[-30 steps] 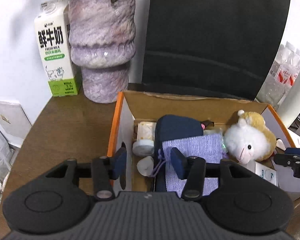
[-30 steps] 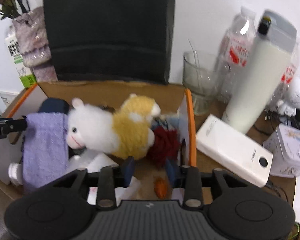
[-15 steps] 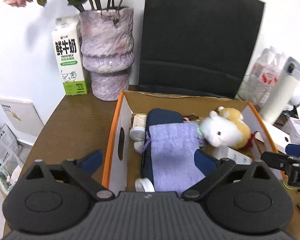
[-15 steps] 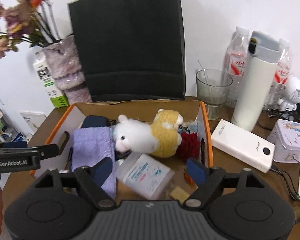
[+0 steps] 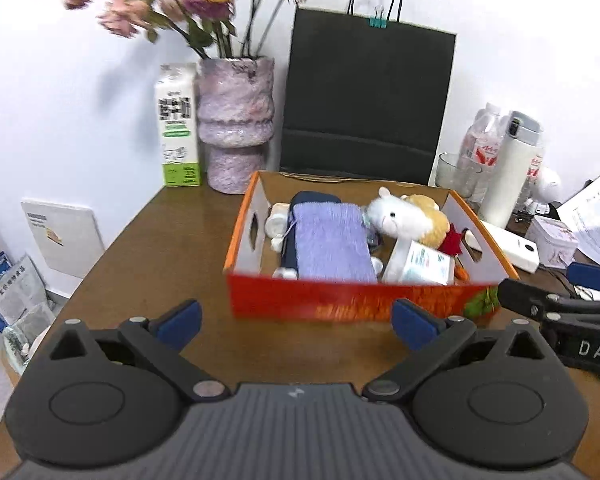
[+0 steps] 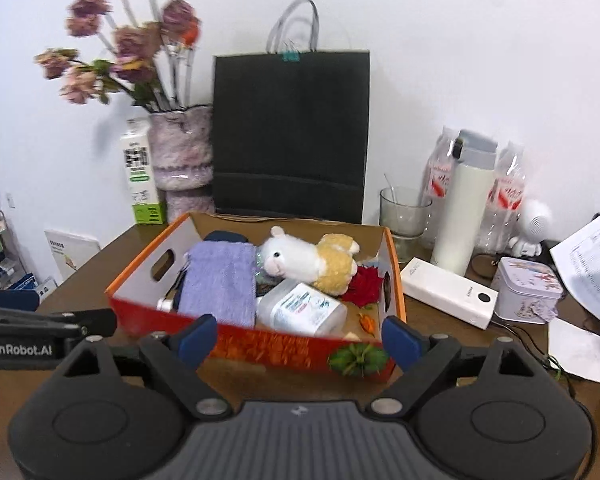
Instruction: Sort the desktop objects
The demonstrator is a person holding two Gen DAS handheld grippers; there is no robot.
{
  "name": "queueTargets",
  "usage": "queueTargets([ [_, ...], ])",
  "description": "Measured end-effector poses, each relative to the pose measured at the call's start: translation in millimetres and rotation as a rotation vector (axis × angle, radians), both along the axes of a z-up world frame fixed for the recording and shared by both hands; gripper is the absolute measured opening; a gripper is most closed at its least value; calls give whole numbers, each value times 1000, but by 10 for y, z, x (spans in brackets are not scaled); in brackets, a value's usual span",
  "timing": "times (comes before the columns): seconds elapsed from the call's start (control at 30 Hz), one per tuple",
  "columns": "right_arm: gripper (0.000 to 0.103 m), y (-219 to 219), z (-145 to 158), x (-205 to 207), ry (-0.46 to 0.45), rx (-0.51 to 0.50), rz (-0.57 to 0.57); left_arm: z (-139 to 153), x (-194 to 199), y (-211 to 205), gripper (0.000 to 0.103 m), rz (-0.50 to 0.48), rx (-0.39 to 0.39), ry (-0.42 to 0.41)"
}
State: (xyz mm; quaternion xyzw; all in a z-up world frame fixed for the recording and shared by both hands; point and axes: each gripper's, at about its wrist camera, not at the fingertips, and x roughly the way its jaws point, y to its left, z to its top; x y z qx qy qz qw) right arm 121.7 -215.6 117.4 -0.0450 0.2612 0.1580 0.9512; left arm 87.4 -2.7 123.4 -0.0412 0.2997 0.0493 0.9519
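Left wrist view: the left gripper [image 5: 296, 320] is spread wide with nothing in it, hovering over the brown wooden desk [image 5: 168, 248] just short of the orange cardboard box [image 5: 340, 302] at 12 o'clock. Looks mostly sorted to me: a fuzzy lilac pouch [image 5: 330, 242], a plush alpaca [image 5: 404, 218] and a clear plastic tub [image 5: 424, 266] already sit inside. Milk carton [image 5: 178, 124] and mottled ceramic vase [image 5: 236, 124] stand at 11 o'clock. Right wrist view: the right gripper [image 6: 300, 336] is also wide open and empty, box dead ahead. What's probably left is the stuff at 2 o'clock, outside the box: a smooth white power bank [image 6: 448, 292], a small printed tin [image 6: 528, 290], a glass cup [image 6: 404, 212] and a tall white flask [image 6: 466, 204].
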Motion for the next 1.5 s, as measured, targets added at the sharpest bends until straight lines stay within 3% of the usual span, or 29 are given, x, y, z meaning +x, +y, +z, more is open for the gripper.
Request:
queueTargets([
  [0.17, 94, -166, -306, -663, -34, 36, 13, -357, -692, 16, 103, 26, 18, -73],
  [0.33, 94, -299, -837, -1372, -7, -7, -15, -806, -1480, 17, 103, 49, 78, -78],
  [0.43, 94, -352, -1007, -1665, 51, 46, -14, -918, -1747, -32, 103, 44, 94, -75],
  [0.53, 94, -349, -1050, -1906, 49, 55, -13, -932, -1909, -138, 103, 2, 89, -98],
  [0.7, 95, -361, -1013, -2024, 2, 18, -18, -907, -1959, -288, 103, -48, 105, -104],
  [1.17, 95, -366, -1036, -1930, 42, 21, -19, -969, -1932, -274, 103, -43, 74, -51],
  [1.37, 96, -275, -1080, -1766, 72, -10, -42, -1034, -1702, -147, 103, -21, 10, 12],
  [1.5, 101, -175, -1094, -1614, 76, -34, -48, -1091, -1493, -125, 103, -25, 20, 55],
])
